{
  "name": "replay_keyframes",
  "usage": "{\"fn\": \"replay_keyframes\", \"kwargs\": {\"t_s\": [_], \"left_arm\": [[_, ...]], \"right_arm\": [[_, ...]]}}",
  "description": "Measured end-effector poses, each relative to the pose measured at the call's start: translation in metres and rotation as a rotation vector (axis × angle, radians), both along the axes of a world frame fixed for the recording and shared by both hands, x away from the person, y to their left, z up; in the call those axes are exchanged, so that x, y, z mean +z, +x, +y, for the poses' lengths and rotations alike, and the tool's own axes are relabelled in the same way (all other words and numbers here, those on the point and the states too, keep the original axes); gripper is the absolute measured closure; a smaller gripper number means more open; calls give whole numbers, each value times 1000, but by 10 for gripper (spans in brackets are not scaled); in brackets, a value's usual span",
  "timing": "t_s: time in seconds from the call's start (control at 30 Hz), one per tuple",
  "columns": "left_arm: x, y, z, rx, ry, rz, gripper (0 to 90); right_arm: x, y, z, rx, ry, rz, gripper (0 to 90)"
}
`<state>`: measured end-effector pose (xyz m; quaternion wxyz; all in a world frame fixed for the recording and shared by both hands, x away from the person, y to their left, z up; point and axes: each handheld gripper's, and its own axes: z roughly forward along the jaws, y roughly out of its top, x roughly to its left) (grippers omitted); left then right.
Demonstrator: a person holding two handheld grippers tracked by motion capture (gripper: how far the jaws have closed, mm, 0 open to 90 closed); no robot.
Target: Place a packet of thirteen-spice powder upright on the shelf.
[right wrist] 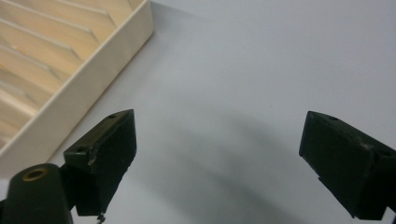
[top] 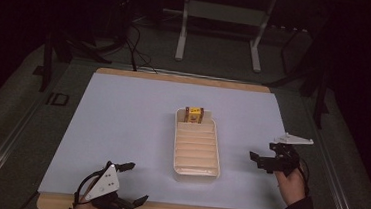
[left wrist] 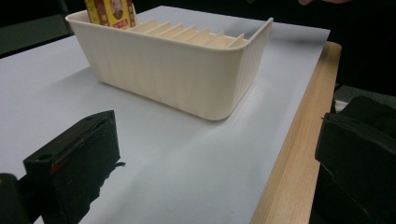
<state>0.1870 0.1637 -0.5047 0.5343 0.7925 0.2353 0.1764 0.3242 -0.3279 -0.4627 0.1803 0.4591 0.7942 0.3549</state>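
— Nearest the camera, at the surface's front edge, what's the left gripper (top: pixel 134 183) doing?

— Its jaws stand wide apart, holding nothing, over the white sheet (top: pixel 121 124) by the wooden rim.

— And ahead of it, to its right?

— The cream slotted tray (top: pixel 194 172) sits well apart from both grippers, between them. Its long axis runs away from the person, and its dividers cross it. A small yellow box (top: pixel 193 114) stands upright in the far end slot, its face toward the person.

— The right gripper (top: pixel 262 157)?

— Right of the tray, near its front corner, jaws spread apart and pointing toward the tray, clamped on nothing, above bare sheet.
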Motion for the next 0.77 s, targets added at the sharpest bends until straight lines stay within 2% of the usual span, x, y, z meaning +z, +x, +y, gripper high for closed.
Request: {"fn": "replay_keyframes", "kwargs": {"t_s": [0.07, 0.1, 0.17, 0.4, 0.53, 0.6, 0.77], "left_arm": [[0, 0, 0, 4, -1, 0, 4], [0, 0, 0, 7, -3, 0, 4], [0, 0, 0, 8, -4, 1, 4], [0, 0, 0, 5, -1, 3, 4], [0, 0, 0, 6, -5, 4, 4], [0, 0, 0, 4, -2, 4, 4], [0, 0, 0, 6, -9, 6, 4]], "right_arm": [[-3, -6, -2, -9, -12, 7, 110], [-5, -10, -3, -16, -22, -6, 110], [-8, -17, -5, -19, -17, 2, 110], [-8, -34, -12, -46, -15, -22, 110], [-8, -37, -15, -61, -12, -36, 110], [-8, -36, -17, -64, 7, -37, 110], [-9, -36, -16, -56, -15, -36, 112]]}}
